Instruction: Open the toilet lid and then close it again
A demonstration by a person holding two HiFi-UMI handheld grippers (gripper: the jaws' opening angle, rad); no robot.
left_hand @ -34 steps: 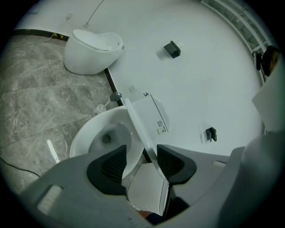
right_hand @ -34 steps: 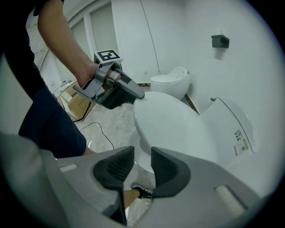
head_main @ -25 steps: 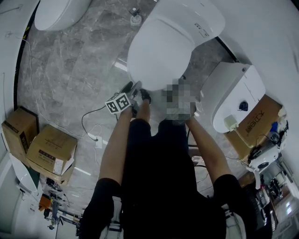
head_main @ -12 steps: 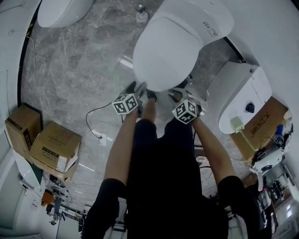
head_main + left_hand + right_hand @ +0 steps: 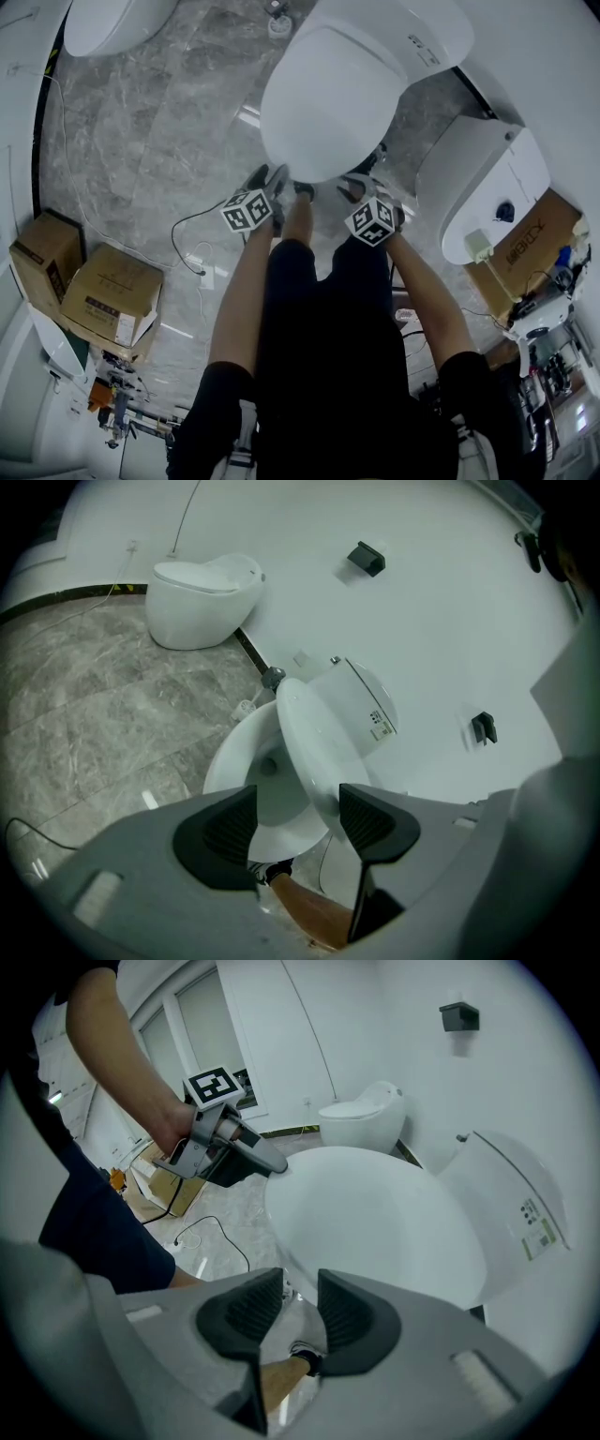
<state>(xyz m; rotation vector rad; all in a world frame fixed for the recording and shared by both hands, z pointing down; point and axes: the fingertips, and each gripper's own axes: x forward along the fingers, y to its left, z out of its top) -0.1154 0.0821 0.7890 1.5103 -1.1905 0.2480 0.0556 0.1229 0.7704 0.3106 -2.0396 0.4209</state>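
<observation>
Lid (image 5: pixel 323 94) ahead, floor (image 5: pixel 141 122) free left

In the head view the toilet lid (image 5: pixel 328 94) hides the bowl (image 5: pixel 234 752) entirely, and the tank (image 5: pixel 422 23) runs off the top edge. So does a second toilet (image 5: pixel 117 23). The print on the tank's label (image 5: pixel 532 1225) is too small to read, as is the print on the cardboard boxes (image 5: pixel 103 305).

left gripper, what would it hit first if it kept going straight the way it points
Probably the toilet lid, its front edge lying between the open jaws of the left gripper; depth is unclear.
</observation>
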